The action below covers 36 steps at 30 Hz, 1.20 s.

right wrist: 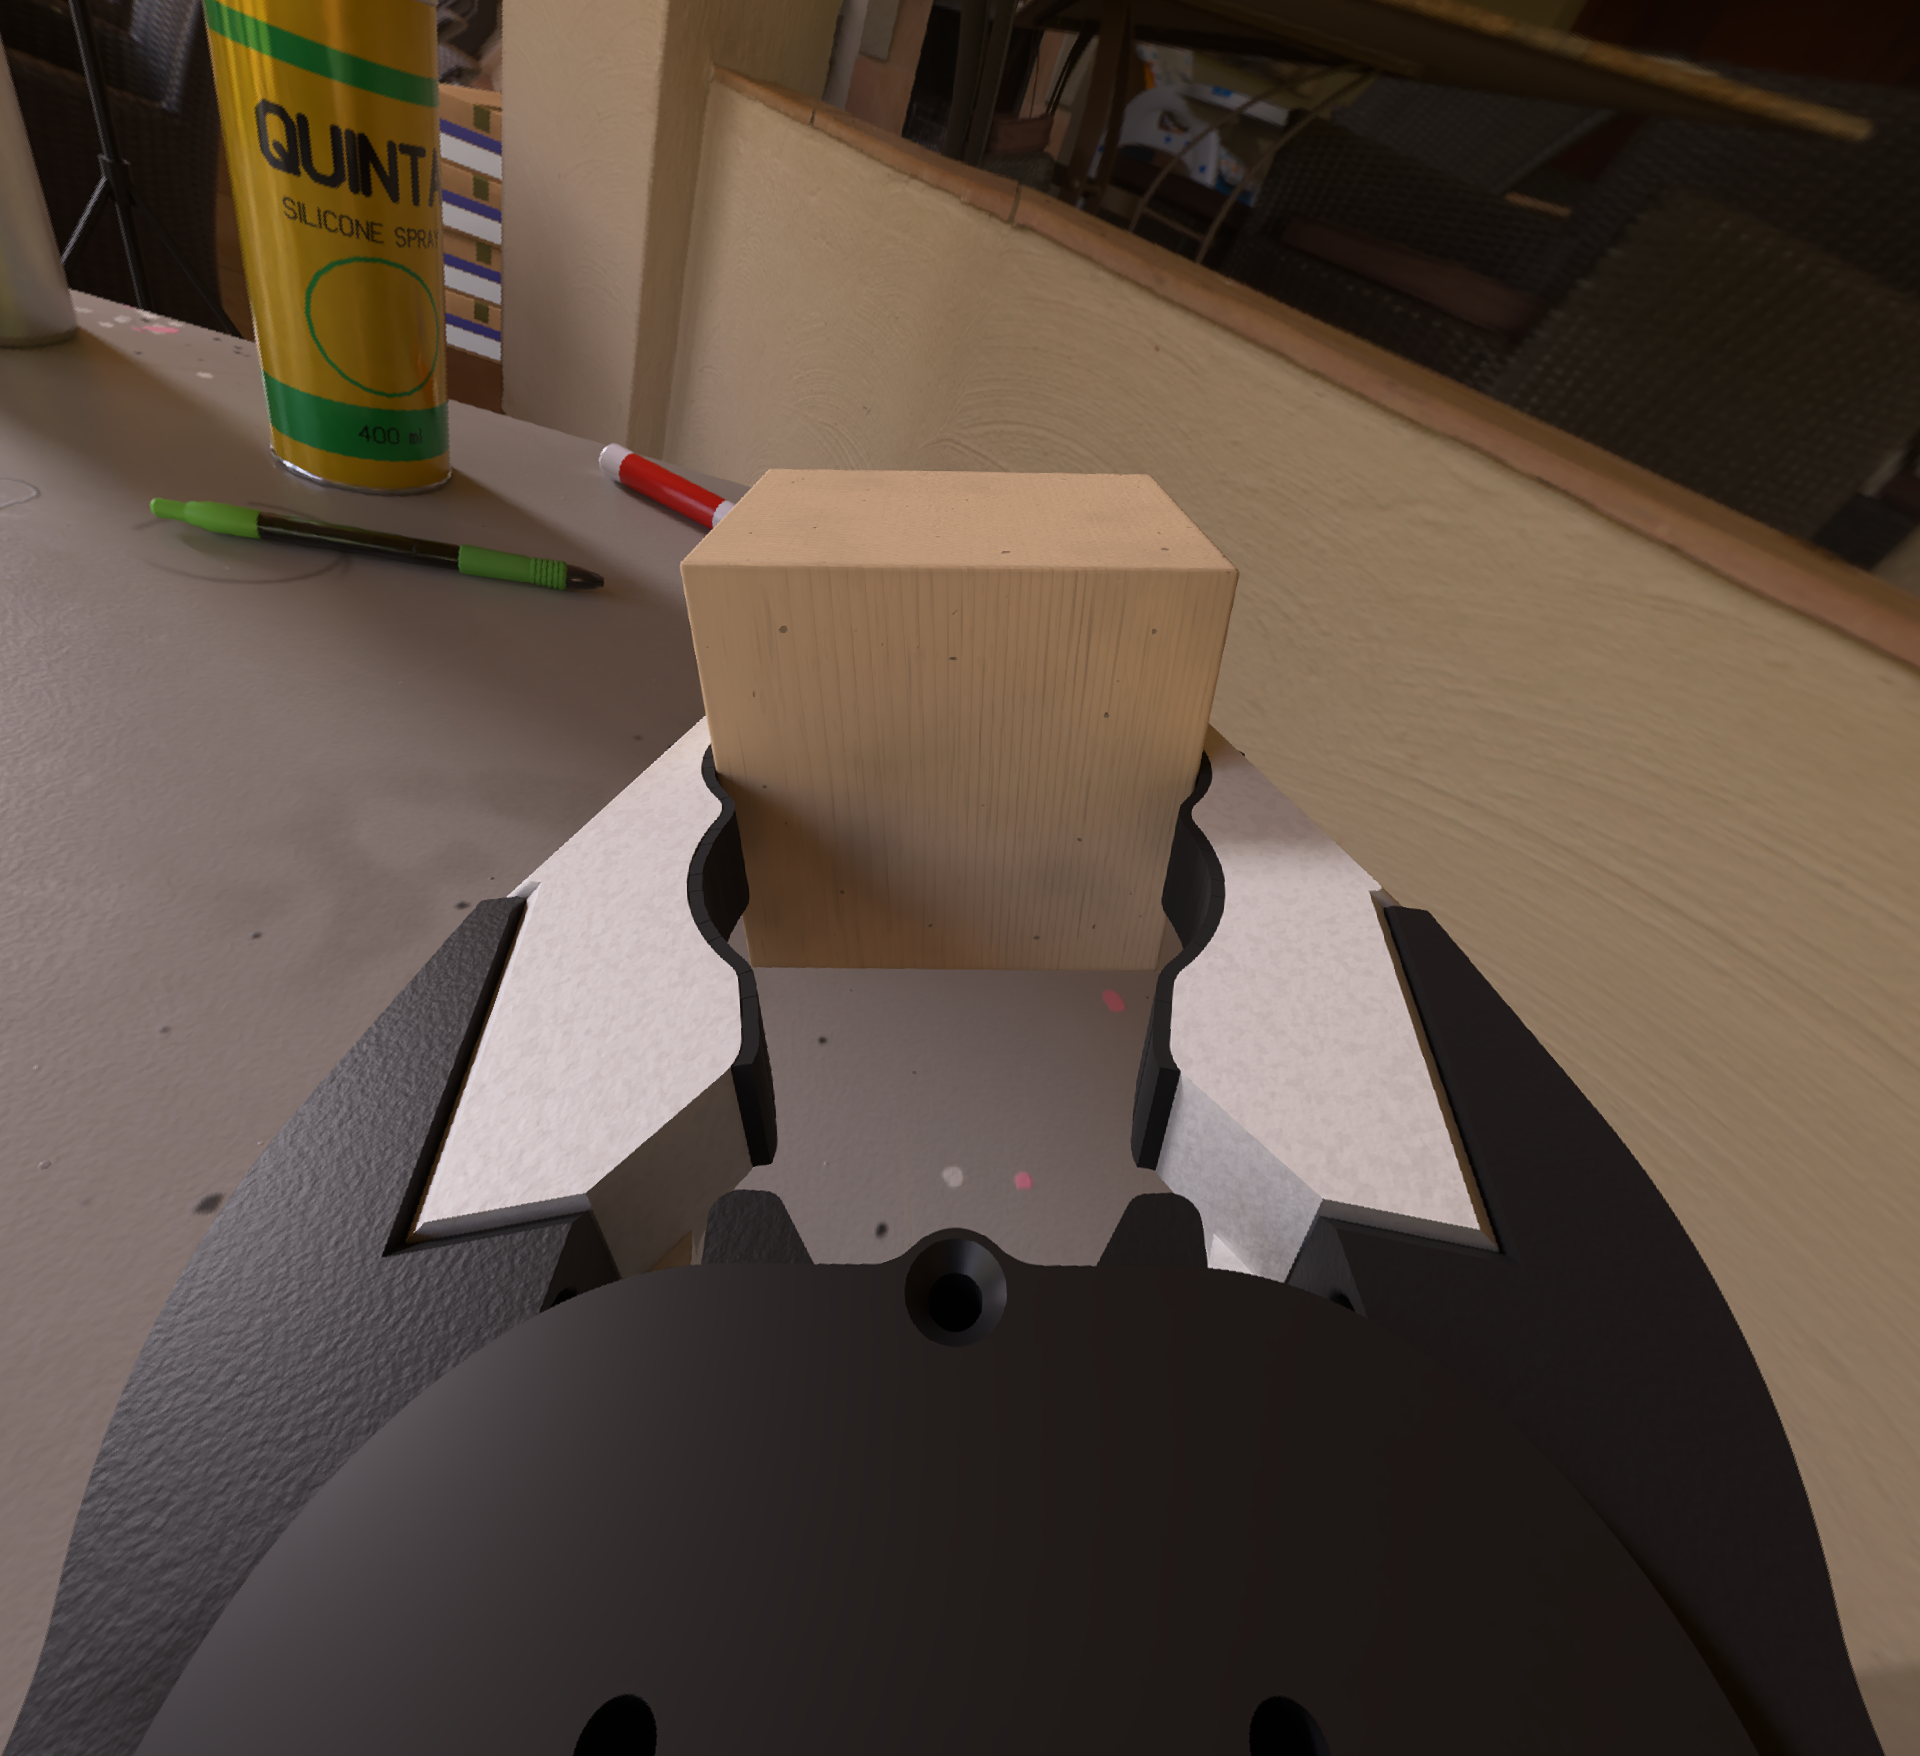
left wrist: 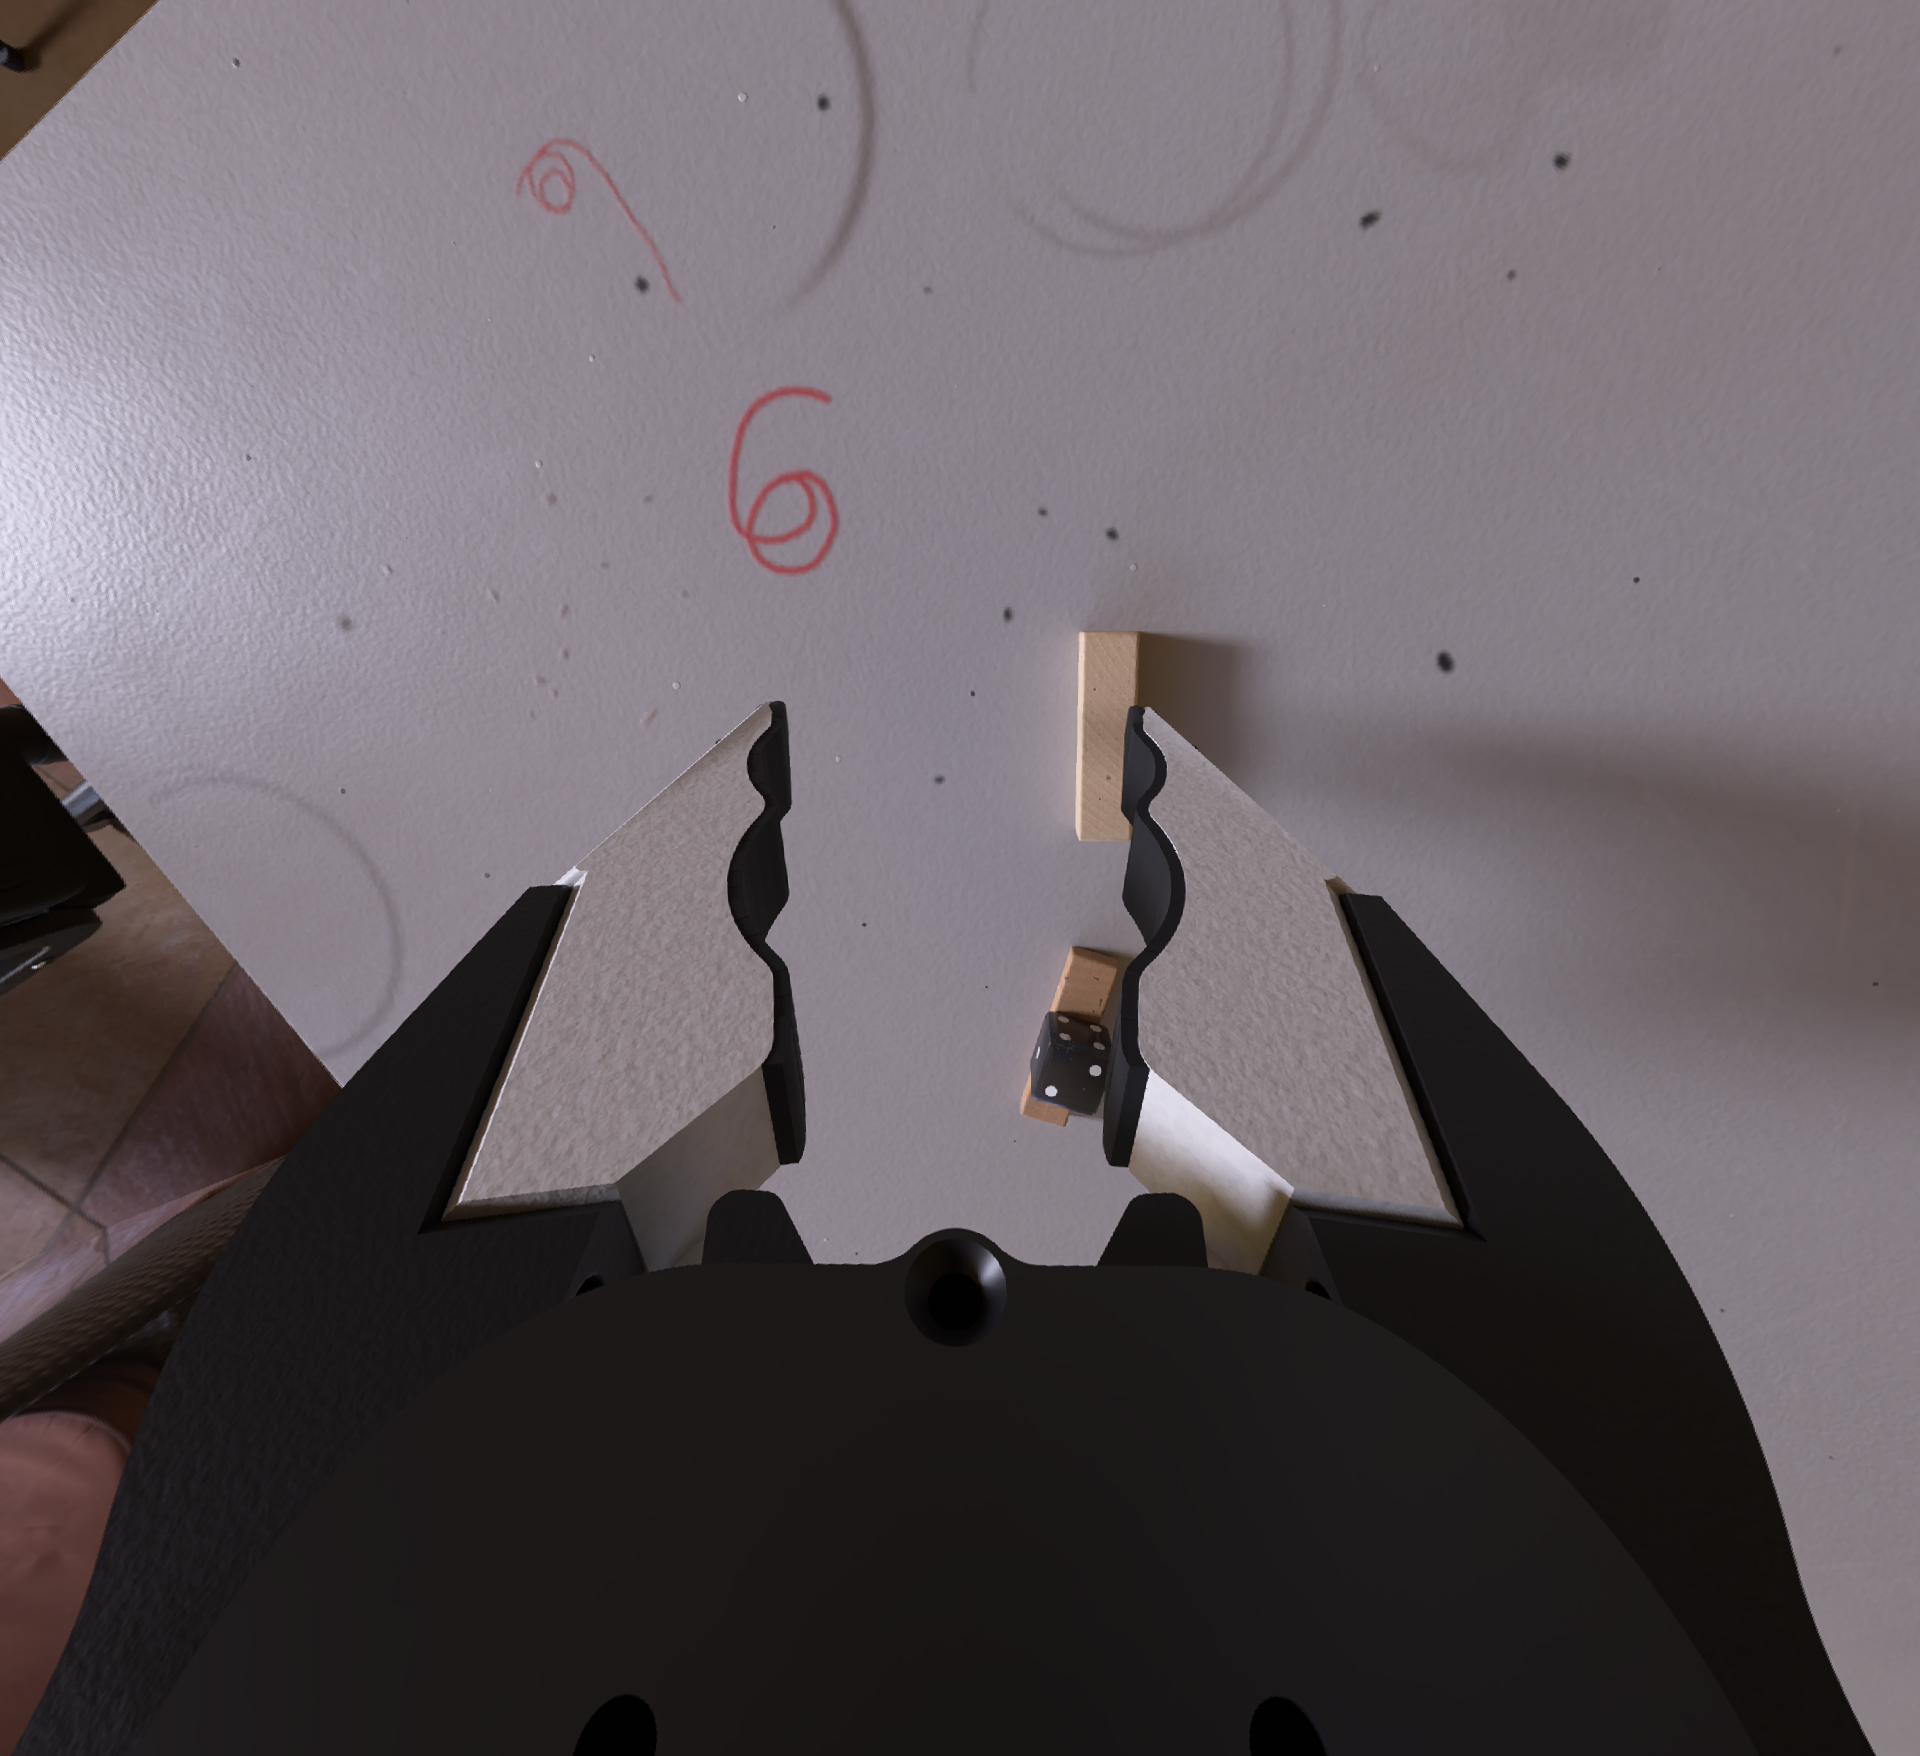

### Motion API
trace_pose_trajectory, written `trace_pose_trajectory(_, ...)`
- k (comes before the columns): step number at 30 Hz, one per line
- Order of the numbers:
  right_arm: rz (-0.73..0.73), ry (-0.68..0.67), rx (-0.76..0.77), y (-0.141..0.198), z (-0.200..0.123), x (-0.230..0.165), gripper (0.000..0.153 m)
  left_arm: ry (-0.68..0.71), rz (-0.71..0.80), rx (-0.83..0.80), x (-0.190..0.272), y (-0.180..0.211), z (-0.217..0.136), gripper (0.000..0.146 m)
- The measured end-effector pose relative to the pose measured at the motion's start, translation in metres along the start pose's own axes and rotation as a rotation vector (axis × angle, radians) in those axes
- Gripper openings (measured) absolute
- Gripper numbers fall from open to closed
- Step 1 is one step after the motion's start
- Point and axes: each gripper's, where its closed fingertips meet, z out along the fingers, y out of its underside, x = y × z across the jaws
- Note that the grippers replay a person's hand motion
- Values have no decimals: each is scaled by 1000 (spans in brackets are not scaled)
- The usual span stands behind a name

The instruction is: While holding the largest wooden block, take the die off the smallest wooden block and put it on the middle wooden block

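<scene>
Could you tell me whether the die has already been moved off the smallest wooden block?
No, the black die sits on the smallest wooden block, beside the open left gripper.

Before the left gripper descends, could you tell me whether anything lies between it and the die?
Nothing visible does. The left gripper hangs open above the table, and the die sits uncovered on the smallest wooden block, beside the right finger.

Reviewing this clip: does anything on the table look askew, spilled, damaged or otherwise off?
Nothing is spilled or broken. The one oddity: the black die sits at one end of the smallest wooden block, not centred. The tabletop carries red scribbles, grey rings and dark specks. The right gripper squarely clamps the largest wooden block.
</scene>
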Motion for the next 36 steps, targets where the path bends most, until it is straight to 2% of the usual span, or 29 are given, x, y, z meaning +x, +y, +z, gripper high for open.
trace_pose_trajectory(10,12,-6,-2,1,0,0,82,30,10,-42,9,1,-3,72)
trace_pose_trajectory(16,19,-23,-2,1,2,-4,82,21,82,-224,16,28,-17,72)
trace_pose_trajectory(26,-14,-45,-21,4,5,-12,82,49,152,-437,25,73,-29,60)
trace_pose_trajectory(36,-22,-42,-37,7,5,-13,82,10,205,-515,17,92,-19,49)
